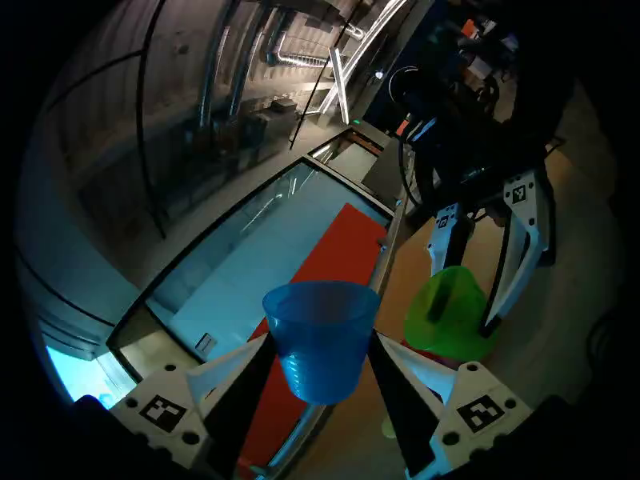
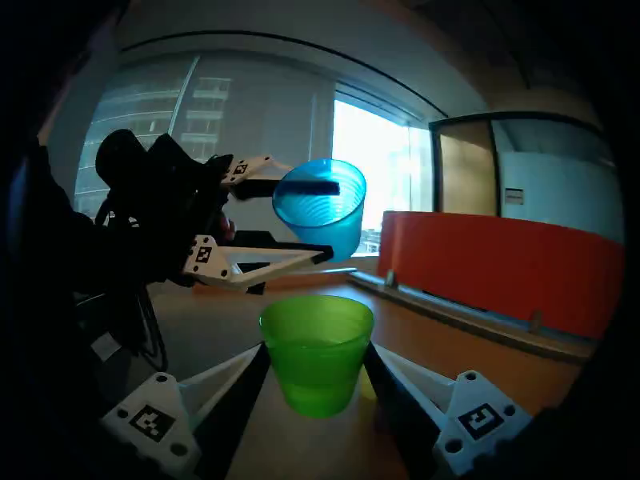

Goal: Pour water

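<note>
Left gripper view: left tool clamps blue cup, right tool green cup; fill levels unclear.

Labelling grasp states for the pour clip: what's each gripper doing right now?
Left gripper: closed, holding the blue cup.
Right gripper: closed, holding the green cup.

White claws, black square-patterned markers

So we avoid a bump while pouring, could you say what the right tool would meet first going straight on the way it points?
Probably the blue cup in the left tool; depth is unclear.
</note>
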Demonstrator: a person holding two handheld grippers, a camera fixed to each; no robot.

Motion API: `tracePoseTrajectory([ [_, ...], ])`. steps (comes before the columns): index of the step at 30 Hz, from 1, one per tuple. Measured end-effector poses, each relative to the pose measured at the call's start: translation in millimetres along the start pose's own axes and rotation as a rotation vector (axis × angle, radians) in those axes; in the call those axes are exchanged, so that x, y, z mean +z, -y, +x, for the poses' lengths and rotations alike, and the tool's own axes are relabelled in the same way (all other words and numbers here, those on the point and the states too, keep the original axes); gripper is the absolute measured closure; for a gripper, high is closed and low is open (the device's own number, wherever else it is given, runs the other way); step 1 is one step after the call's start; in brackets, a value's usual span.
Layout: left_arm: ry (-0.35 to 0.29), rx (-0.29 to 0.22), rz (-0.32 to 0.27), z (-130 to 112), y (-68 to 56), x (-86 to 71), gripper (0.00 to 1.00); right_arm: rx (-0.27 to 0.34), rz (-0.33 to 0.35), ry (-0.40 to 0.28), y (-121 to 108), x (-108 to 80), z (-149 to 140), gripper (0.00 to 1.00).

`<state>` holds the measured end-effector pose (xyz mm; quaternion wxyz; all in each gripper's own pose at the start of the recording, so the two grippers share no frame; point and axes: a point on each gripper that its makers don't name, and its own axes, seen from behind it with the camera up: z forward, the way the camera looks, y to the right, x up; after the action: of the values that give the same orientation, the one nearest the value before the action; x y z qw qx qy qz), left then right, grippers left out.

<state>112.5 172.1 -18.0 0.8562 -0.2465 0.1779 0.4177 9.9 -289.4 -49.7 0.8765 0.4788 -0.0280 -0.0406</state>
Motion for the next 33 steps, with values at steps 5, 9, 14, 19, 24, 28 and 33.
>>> tracePoseTrajectory([
  [5,0.001,-0.09,-0.002,-1.9,-2.8,-4.3,0.2,-0.003,0.0,-0.001,0.4,-1.1,2.3,0.14],
  [9,0.005,-0.165,0.001,-4.9,-1.5,-5.5,0.2,-0.006,-0.001,0.0,0.7,-1.5,3.9,0.14],
  [14,0.022,-0.302,-0.007,-12.2,-1.8,-3.8,0.21,-0.009,-0.003,-0.005,0.7,-1.8,7.6,0.14],
  [19,0.033,-0.486,-0.021,-16.1,-0.2,-2.2,0.2,-0.006,-0.006,-0.011,-0.3,-2.3,10.5,0.14],
  [24,0.042,-0.586,-0.03,-21.5,3.0,-2.3,0.2,-0.006,-0.01,-0.012,-1.4,-3.9,11.1,0.14],
  [28,0.067,-0.635,-0.041,-28.6,-0.5,-2.3,0.2,-0.003,-0.013,-0.014,-3.2,-5.3,10.8,0.14],
  [33,0.08,-0.732,-0.059,-32.4,-4.9,-0.9,0.2,0.0,-0.015,-0.015,-4.4,-6.9,11.1,0.14],
])
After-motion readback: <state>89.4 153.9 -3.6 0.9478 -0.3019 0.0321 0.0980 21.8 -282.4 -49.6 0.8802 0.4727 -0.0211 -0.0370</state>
